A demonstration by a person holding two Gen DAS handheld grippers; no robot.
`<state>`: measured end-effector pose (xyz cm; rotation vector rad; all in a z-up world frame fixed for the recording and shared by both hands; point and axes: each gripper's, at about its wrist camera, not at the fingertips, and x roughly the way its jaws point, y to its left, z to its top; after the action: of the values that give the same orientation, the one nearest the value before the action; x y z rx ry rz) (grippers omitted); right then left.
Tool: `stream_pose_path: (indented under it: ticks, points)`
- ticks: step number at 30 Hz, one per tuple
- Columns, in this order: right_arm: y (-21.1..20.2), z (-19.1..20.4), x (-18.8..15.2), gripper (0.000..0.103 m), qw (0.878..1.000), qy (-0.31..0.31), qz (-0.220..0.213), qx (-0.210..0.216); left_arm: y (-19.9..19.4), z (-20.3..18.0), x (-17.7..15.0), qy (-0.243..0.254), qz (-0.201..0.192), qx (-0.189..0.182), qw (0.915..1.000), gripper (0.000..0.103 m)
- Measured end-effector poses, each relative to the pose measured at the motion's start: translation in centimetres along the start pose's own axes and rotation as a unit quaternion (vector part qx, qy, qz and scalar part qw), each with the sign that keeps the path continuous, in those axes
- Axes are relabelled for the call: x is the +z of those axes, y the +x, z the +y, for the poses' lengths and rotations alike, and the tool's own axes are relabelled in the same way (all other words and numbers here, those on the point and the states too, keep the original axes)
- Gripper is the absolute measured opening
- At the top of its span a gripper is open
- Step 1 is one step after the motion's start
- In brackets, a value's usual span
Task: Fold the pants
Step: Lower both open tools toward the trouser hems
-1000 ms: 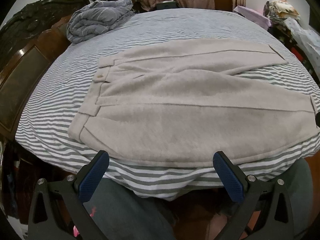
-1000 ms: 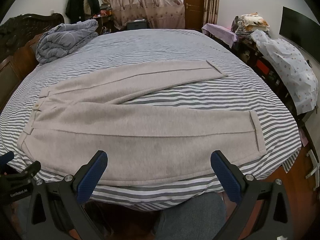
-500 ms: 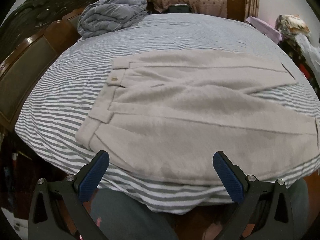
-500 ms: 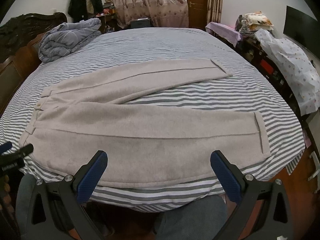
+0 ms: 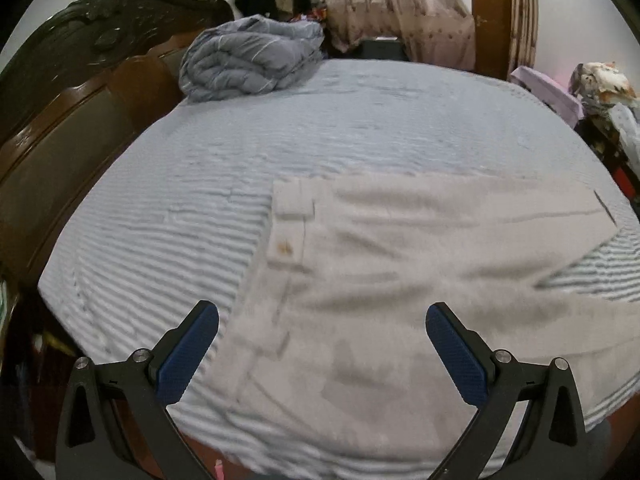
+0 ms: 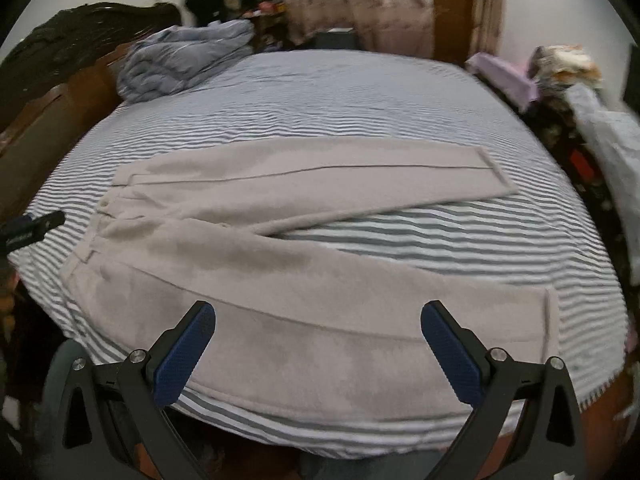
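Beige pants lie flat on the striped bed, waistband to the left, both legs spread apart to the right. In the left wrist view the pants are blurred, and the waistband with its button sits just ahead. My left gripper is open and empty over the waistband's near corner. It shows at the left edge of the right wrist view. My right gripper is open and empty above the near leg.
A folded grey-blue quilt lies at the bed's far left by the dark wooden headboard. Curtains and a door stand behind. Piled clutter lines the right side of the bed.
Both grippers have moved forward over the bed. The left one has swung left toward the waistband, which now sits nearer. Both views are motion blurred.
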<state>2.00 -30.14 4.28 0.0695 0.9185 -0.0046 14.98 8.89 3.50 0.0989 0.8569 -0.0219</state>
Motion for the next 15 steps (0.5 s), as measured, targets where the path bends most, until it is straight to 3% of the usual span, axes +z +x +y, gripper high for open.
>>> stream_pose_path:
  ticks: [6,15]
  points:
    - [2.4,-0.6,5.7,0.102,0.999,-0.042,-0.006,-0.022,4.6,3.7,4.1,-0.004,0.007,-0.005,1.0,0.103]
    - [11.1,0.8,14.5,0.101,0.992,-0.093,0.04,0.077,15.8,10.0,8.8,-0.066,0.067,-0.06,0.9937,0.102]
